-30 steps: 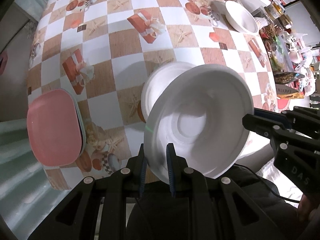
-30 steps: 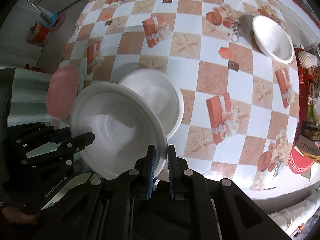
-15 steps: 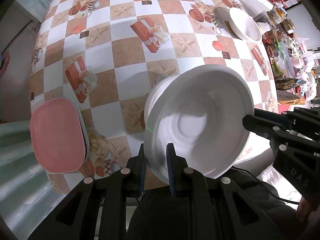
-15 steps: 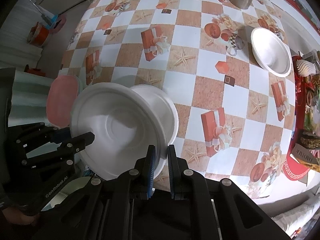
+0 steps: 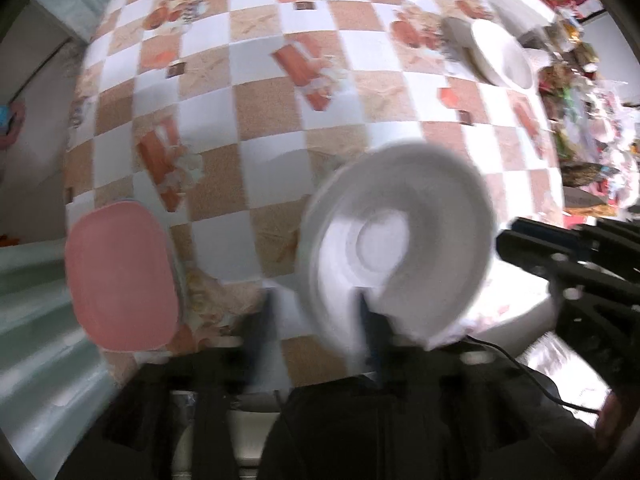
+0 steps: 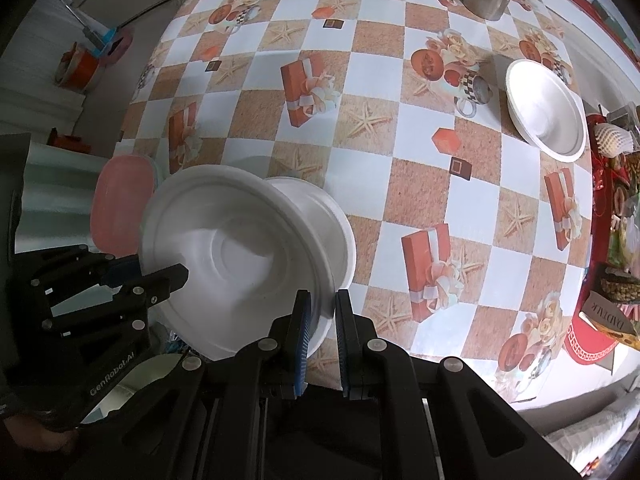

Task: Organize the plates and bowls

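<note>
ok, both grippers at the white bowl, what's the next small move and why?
Probably lower the right gripper: it pinches the rim of the white bowl, tilted above a second bowl. The left gripper is opening with the rim between its fingers, so the right carries it alone.

A home dining room: patterned oilcloth table (image 6: 400,168), bowls (image 6: 544,112), food clutter (image 6: 616,184).
</note>
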Demonstrator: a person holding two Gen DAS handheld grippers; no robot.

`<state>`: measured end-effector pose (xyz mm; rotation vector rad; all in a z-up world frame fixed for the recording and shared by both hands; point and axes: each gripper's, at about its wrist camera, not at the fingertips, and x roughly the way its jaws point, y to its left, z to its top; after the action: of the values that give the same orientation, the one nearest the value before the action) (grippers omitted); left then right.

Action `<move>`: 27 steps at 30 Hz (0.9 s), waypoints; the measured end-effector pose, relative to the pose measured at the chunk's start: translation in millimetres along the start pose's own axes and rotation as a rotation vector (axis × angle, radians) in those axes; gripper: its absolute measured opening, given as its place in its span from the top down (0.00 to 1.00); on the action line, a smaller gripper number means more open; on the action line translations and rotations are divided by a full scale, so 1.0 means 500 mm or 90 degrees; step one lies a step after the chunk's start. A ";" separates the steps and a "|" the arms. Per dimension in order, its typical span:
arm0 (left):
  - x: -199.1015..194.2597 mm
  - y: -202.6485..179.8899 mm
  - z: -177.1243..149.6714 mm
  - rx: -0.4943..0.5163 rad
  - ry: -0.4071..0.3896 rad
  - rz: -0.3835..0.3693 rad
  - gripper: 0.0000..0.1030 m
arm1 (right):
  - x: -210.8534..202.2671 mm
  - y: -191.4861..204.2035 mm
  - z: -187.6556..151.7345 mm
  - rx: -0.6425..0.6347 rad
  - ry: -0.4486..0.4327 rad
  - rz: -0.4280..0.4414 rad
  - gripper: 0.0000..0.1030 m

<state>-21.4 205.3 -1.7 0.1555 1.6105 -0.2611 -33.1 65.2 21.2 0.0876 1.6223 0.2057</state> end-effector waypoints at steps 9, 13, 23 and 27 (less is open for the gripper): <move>-0.005 0.017 0.003 -0.014 -0.009 -0.001 0.19 | -0.022 -0.036 0.006 0.044 -0.037 -0.021 0.15; -0.009 0.000 -0.001 0.006 -0.014 -0.002 0.19 | -0.014 -0.032 -0.002 0.037 -0.021 -0.025 0.15; -0.024 -0.061 0.023 0.062 -0.023 0.002 0.19 | -0.017 -0.063 -0.022 0.048 -0.004 -0.053 0.15; -0.025 -0.091 0.034 0.091 -0.022 0.006 0.19 | -0.024 -0.101 -0.033 0.090 -0.003 -0.048 0.15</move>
<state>-15.9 157.7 13.5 0.2668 1.5559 -0.3699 -45.2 12.0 24.3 0.1346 1.6317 0.0331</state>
